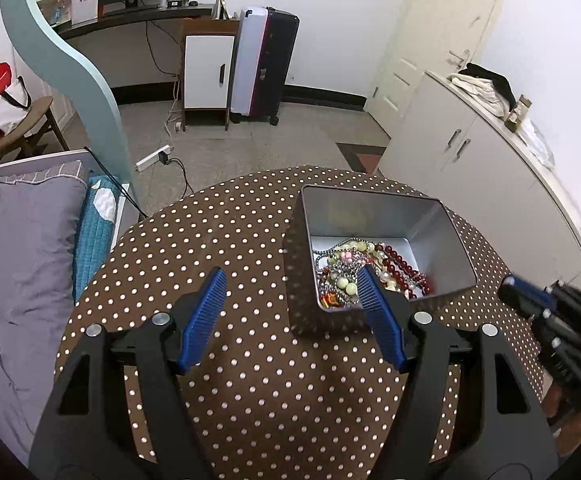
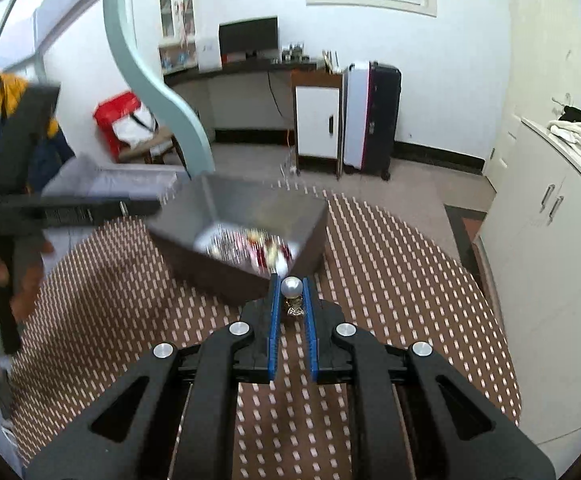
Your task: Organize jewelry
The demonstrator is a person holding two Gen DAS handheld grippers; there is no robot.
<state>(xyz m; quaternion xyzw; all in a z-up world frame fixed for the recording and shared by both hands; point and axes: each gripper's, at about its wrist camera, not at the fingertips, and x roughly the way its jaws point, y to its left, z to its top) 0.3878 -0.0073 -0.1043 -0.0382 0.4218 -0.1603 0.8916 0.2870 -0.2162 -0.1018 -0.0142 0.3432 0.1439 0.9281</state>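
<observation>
Our left gripper [image 1: 292, 300] hangs with its jaws wide apart and empty over the polka-dot table [image 1: 250, 392]; the metal tin [image 1: 442, 240] of mixed beads sits just ahead and to its right. Our right gripper [image 2: 291, 298] is clamped on a pearl earring [image 2: 292, 287], the tin just ahead and left. We judge we are mid-transfer; next we must carry the earring over the rim and release. It shows a round, pale pearl above a small gilt fitting.

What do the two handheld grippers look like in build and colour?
Both match. The left gripper and right gripper have matte black angular linkage arms with triangular cut-outs, round silver pivot bolts, and two flat fingers faced with ribbed blue pads. No cables or markings show.
</observation>
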